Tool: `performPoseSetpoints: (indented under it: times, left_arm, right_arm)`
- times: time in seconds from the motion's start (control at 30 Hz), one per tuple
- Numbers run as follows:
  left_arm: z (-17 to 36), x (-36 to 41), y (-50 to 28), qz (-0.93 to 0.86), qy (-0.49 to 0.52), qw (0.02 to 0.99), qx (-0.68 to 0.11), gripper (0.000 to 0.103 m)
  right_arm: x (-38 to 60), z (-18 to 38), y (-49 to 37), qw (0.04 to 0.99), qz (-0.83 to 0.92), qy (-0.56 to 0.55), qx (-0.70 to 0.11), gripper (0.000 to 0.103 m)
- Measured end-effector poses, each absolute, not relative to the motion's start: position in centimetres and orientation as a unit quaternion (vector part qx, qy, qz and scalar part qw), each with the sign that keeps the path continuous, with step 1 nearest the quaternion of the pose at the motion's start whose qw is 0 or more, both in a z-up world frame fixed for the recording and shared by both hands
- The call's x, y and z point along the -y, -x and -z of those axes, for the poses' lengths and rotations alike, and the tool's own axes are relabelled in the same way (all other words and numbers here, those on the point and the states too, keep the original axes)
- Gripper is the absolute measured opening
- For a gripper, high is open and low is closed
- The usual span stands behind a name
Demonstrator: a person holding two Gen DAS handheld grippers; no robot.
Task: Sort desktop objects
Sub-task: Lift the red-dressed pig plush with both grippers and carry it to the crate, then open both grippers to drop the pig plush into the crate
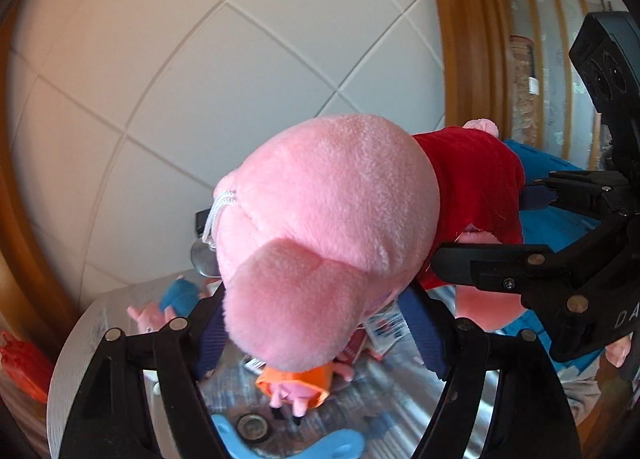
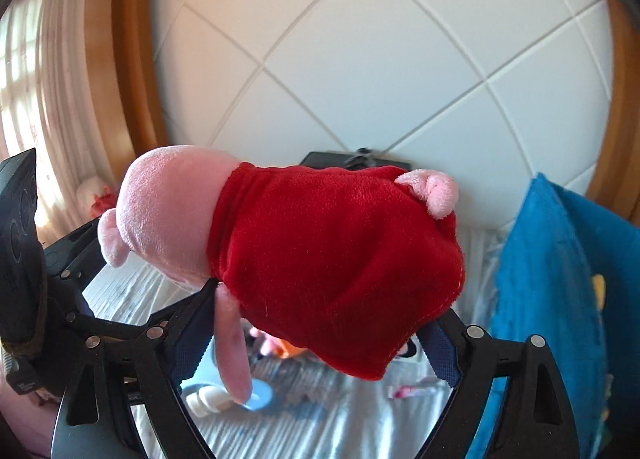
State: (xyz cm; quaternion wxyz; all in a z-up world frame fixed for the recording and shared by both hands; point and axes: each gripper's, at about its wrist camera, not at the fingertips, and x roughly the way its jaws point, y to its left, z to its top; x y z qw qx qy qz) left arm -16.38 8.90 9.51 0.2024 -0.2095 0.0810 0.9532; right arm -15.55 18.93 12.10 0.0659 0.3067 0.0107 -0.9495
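Note:
A pink plush pig in a red dress (image 1: 328,211) hangs in the air above the table, held by both grippers. My left gripper (image 1: 320,323) is shut on its pink head. My right gripper (image 2: 320,335) is shut on its red body (image 2: 340,259); its black frame also shows in the left wrist view (image 1: 560,259). One pink leg (image 2: 232,351) dangles down. Below lie a small pig in an orange dress (image 1: 296,383) and a pig in blue (image 1: 168,303).
The table (image 1: 92,323) has a shiny metal-like top. A large blue plush (image 2: 560,299) stands at the right. A blue piece (image 1: 296,447) and a round metal part (image 1: 252,425) lie near the front. An orange-red object (image 1: 24,363) sits at the left. A tiled wall (image 1: 200,79) is behind.

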Motion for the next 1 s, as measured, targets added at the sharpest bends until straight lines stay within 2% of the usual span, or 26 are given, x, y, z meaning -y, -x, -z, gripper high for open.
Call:
performPoseSetpoints:
  times: [0.3, 0.63, 0.77, 1.0]
  left_arm:
    - [-14.1, -26.1, 14.0, -0.917, 0.171, 0.341, -0.118, 0.077]
    - [-15.3, -42.9, 11.8, -0.858, 0.201, 0.431, -0.195, 0.077]
    - [-14.6, -47.1, 12.3, -0.837, 0.239, 0.44, -0.223, 0.077]
    - [-11.7, -50.5, 14.6, -0.798, 0.365, 0.432, -0.211, 0.077]
  right_arm:
    - [-33.4, -16.3, 6.0, -0.084, 0.96, -0.263, 0.031, 0.09]
    - [-47.8, -15.0, -1.7, -0.191, 0.939, -0.255, 0.131, 0.09]
    - [-51.7, -13.4, -2.9, -0.204, 0.929, -0.261, 0.167, 0.09]
    - [-55.6, -10.4, -3.6, -0.23, 0.907, -0.279, 0.214, 0.09]
